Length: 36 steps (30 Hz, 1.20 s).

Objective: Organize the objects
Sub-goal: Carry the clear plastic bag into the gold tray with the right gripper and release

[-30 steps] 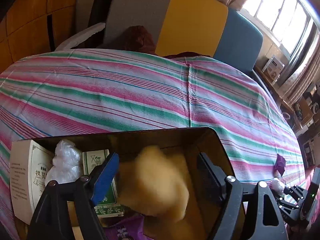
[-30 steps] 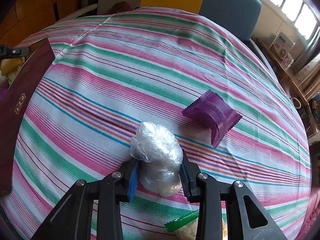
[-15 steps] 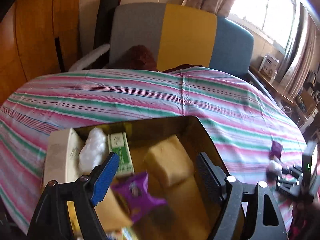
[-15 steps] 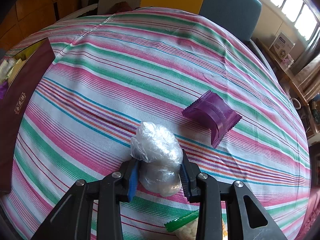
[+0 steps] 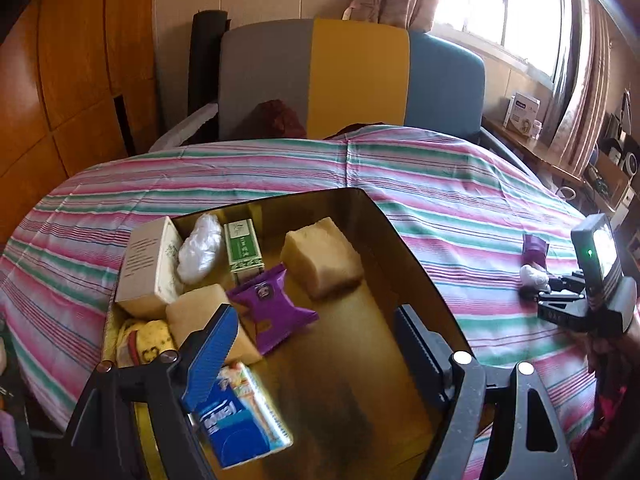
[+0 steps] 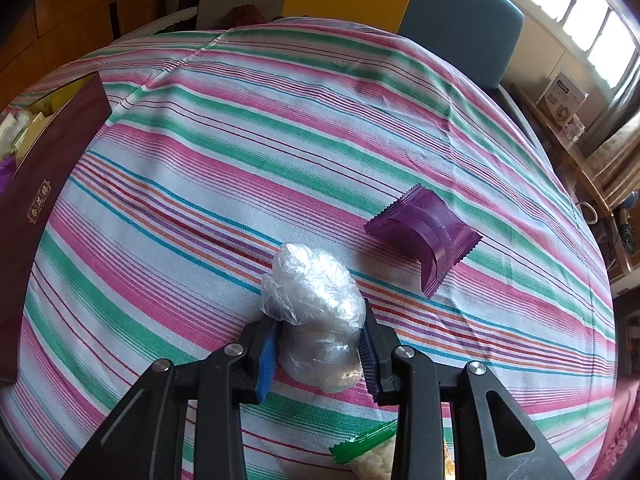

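Note:
My left gripper point(image 5: 316, 344) is open and empty above a dark box point(image 5: 408, 256) on the striped table. In the box lie a yellow sponge block point(image 5: 324, 256), a second sponge point(image 5: 200, 316), a purple packet point(image 5: 272, 308), a green carton point(image 5: 242, 246), a white plastic-wrapped lump point(image 5: 200, 246), a beige carton point(image 5: 148, 268) and a blue packet point(image 5: 236, 424). My right gripper point(image 6: 318, 350) is shut on a clear plastic-wrapped bundle point(image 6: 314, 304) resting on the cloth. A purple packet point(image 6: 426, 236) lies just beyond it to the right.
The box's maroon side point(image 6: 48, 168) shows at the right wrist view's left edge. A green-edged snack bag point(image 6: 368, 448) lies under the right gripper. A grey, yellow and blue sofa point(image 5: 356, 76) stands behind the table. The right gripper point(image 5: 576, 292) shows at the left view's right edge.
The left gripper has let the yellow sponge drop into the box and has lifted back, so more of the box shows. The right gripper and its bundle have not moved.

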{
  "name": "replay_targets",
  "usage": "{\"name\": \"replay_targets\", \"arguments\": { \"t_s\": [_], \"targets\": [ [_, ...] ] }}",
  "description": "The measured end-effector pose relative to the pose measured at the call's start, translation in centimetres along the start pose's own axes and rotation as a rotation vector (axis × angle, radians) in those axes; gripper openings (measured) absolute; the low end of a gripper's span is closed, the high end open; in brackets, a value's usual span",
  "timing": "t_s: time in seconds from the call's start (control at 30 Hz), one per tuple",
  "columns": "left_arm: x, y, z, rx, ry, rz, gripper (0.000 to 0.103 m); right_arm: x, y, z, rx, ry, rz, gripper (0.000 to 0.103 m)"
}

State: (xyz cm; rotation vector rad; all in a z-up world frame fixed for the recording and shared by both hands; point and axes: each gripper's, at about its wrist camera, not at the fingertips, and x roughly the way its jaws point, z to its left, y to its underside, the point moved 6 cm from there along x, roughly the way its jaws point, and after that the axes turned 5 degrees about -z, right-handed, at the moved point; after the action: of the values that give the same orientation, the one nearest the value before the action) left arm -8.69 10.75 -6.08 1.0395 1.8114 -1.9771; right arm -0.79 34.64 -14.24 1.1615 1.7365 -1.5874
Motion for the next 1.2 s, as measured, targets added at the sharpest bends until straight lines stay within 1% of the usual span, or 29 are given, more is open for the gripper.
{"name": "replay_targets", "arguments": {
  "t_s": [0.17,0.3,0.4,0.47,0.5,0.6,0.73,0.83,0.9,0.97,1.0,1.1,1.17,1.2],
  "targets": [
    [-1.1,0.4,0.2,0.038,-0.020,-0.018,0.081,0.0,0.0,0.0,-0.003,0.003,-0.002,0.034],
    [-1.5,0.7,1.1,0.015,-0.012,-0.008,0.081,-0.1,0.0,0.0,-0.008,0.015,-0.002,0.035],
    [-1.6,1.1,2.0,0.006,-0.015,0.000,0.081,-0.5,-0.2,0.0,0.006,0.026,0.023,0.034],
    [-1.7,1.3,2.9,-0.009,-0.018,0.004,0.081,-1.6,-0.7,0.5,0.037,0.010,0.008,0.034],
    [-1.7,1.3,3.4,-0.019,-0.022,0.005,0.081,-2.7,-1.3,1.3,0.053,-0.019,-0.017,0.034],
    [-2.1,1.4,5.4,-0.061,-0.046,0.002,0.081,-5.8,-3.6,4.8,0.040,-0.109,-0.098,0.034],
    [-2.9,1.6,8.3,-0.119,-0.082,-0.008,0.081,-9.8,-6.6,12.3,-0.065,-0.234,-0.194,0.034],
    [-3.2,1.9,9.9,-0.151,-0.094,-0.007,0.081,-11.2,-8.1,18.2,-0.146,-0.313,-0.219,0.034],
    [-3.3,2.2,10.6,-0.163,-0.096,-0.004,0.081,-10.9,-8.7,21.2,-0.197,-0.322,-0.210,0.034],
    [-3.3,2.5,11.1,-0.175,-0.097,-0.001,0.081,-9.4,-9.0,23.6,-0.234,-0.331,-0.167,0.034],
    [-3.2,2.6,11.3,-0.181,-0.094,0.002,0.081,-8.3,-8.9,24.8,-0.251,-0.334,-0.129,0.034],
    [-2.8,2.9,11.6,-0.198,-0.091,0.012,0.081,-5.8,-8.7,26.6,-0.276,-0.307,-0.065,0.035],
    [-2.4,3.3,11.6,-0.204,-0.086,0.024,0.081,-4.9,-8.6,27.4,-0.271,-0.319,-0.043,0.037],
    [-2.3,3.4,11.5,-0.204,-0.084,0.028,0.081,-4.6,-8.7,27.7,-0.272,-0.318,-0.040,0.042]
  ]
}}
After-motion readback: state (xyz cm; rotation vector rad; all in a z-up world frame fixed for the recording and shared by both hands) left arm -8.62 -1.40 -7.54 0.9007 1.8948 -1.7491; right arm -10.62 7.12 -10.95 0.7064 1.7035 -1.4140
